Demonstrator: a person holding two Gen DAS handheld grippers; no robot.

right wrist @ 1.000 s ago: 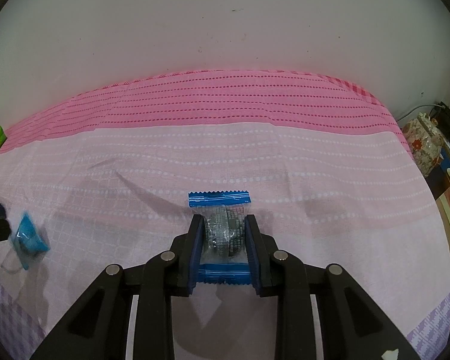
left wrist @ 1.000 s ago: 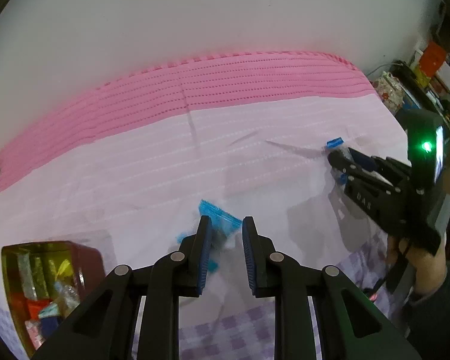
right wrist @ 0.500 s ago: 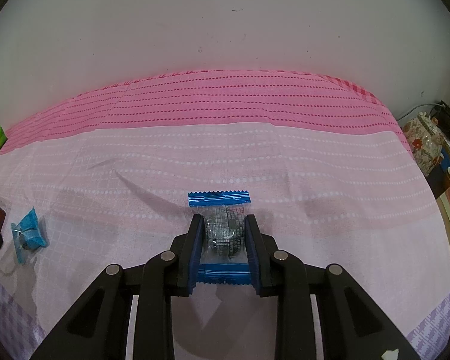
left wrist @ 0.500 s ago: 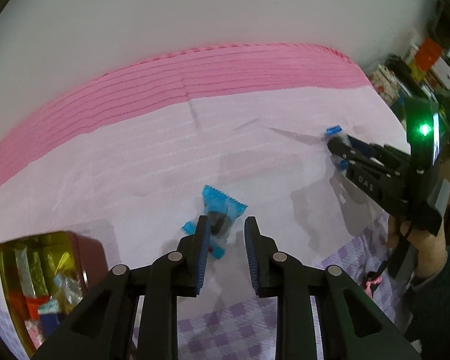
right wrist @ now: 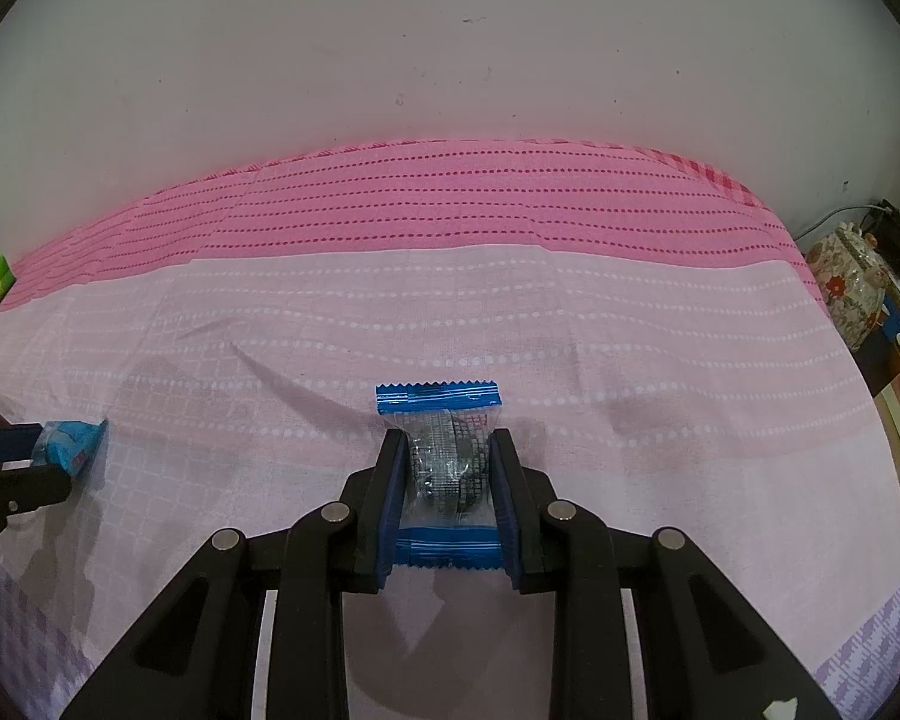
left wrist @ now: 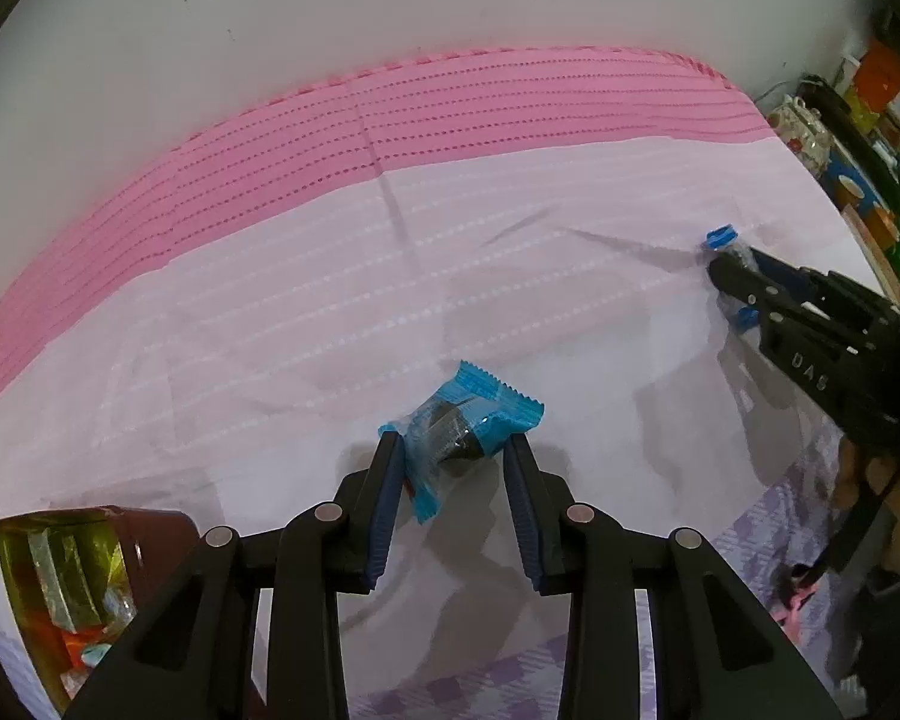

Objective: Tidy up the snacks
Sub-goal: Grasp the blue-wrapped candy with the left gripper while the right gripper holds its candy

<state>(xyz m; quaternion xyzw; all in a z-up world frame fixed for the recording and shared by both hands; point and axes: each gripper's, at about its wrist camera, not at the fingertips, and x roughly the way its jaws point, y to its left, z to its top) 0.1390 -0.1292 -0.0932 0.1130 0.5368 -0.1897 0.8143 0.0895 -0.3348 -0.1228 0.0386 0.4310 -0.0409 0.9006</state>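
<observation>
L wrist: my left gripper (left wrist: 453, 450) has just been opening; jaws straddle the blue snack packet (left wrist: 459, 420) on the bedsheet (left wrist: 270, 330), prob. not pinching yet. Amber snack box (left wrist: 60, 588) lower left, likely the drop spot.
R wrist: right gripper (right wrist: 448, 459) clamped on clear blue-ended packet (right wrist: 447, 468), held for transfer.

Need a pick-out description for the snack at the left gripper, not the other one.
On the pale pink bedsheet, look just right of the amber translucent snack box, between the left gripper's opening fingers. The crumpled blue-wrapped snack lies askew there, unlike the flat clear blue-ended packet clamped in the right gripper.
</observation>
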